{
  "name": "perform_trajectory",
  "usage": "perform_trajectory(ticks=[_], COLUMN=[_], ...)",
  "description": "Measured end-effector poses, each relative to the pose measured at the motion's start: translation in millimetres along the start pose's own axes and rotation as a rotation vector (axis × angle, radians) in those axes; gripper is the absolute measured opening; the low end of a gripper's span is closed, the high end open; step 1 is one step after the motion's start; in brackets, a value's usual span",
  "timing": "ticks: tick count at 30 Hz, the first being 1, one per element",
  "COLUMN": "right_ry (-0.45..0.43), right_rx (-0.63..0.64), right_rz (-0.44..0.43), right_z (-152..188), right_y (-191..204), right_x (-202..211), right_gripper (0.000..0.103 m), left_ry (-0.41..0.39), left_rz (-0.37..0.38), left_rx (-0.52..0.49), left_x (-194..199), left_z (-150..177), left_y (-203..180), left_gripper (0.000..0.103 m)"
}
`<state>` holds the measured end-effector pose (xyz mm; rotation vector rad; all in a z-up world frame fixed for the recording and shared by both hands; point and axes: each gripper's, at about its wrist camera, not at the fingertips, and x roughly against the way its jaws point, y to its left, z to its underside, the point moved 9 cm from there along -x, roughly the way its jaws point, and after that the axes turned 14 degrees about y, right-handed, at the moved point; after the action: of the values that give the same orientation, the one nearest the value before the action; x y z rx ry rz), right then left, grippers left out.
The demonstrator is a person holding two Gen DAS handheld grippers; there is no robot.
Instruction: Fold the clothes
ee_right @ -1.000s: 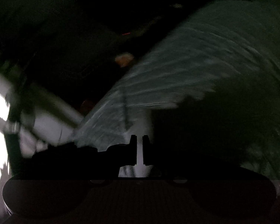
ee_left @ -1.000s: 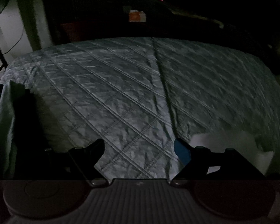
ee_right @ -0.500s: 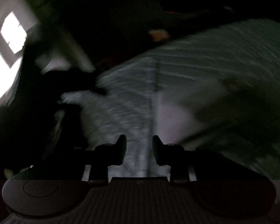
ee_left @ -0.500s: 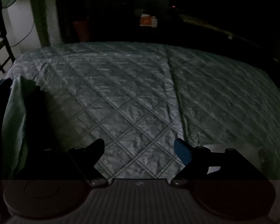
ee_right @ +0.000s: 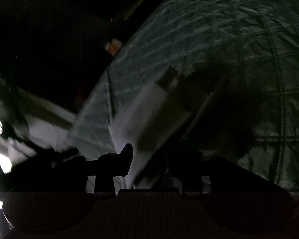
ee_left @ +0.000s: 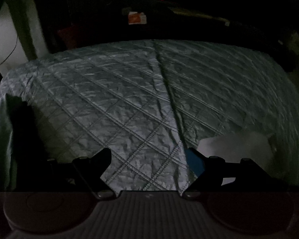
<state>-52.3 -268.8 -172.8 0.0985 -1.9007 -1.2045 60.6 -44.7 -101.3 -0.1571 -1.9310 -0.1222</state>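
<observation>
White cloth, a pale garment (ee_right: 149, 107), lay on the quilted bedspread (ee_right: 229, 29) straight ahead of the right gripper (ee_right: 147, 159), blurred and half lost under a dark shadow. In the left wrist view the same white garment (ee_left: 235, 145) sat at the near right edge of the bedspread (ee_left: 119, 91), just beyond the right-hand finger.

The likeliest trouble, as I judged it, was a blind grab. The room was very dark and the right view was smeared, so the garment's edges and layers could not be read. A pinch made there might have caught two layers, or the bedspread along with the cloth, and dragged the pile out of shape. A second, greenish garment (ee_left: 2, 131) hung at the far left edge of the bed, and it might have slipped off if the cover was tugged.

The right gripper's jaws were opening, about half apart. White cloth showed in the gap between them, but whether the pads touched it could not be told. The left gripper (ee_left: 147, 159) stood wide open over bare quilting, holding nothing, with its blue pad (ee_left: 195, 163) clear of the white garment.
</observation>
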Motion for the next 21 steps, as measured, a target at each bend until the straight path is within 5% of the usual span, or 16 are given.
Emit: perform_trajectory(ticks=[8,9,10,12,17,21], right_ry=[-0.011,-0.018,-0.024,-0.050,-0.097,-0.052], right_rx=[-0.053,-0.038,-0.022,0.058,0.414,0.589], right_rz=[0.032,0.033,0.034,0.037,0.097,0.061], right_z=[-18.6,-18.5,-18.5,-16.6,5.8,46.5], right_y=[-14.1,-12.0,-10.0,1.7,65.1,109.1], right_x=[-16.5,-16.0,-15.5,-8.1,-1.2,-12.6], right_gripper=[0.047,0.042,0.025,0.005,0.004,0.003], left_ry=[0.001,0.001,0.000,-0.001,-0.006,-0.001], left_rz=[-0.012,-0.013,-0.013,-0.014,-0.019,-0.020], left_rx=[-0.028,-0.029,-0.029,-0.024,0.004,0.034], left_x=[-1.7,-1.4,-1.0,-0.5,0.9,0.4], left_z=[1.8,1.7,1.6,1.8,-1.3,-3.5], left_y=[-6.6,-6.4,-6.4,-5.8,1.5,9.3], left_gripper=[0.079,0.079,0.079,0.079,0.079,0.079])
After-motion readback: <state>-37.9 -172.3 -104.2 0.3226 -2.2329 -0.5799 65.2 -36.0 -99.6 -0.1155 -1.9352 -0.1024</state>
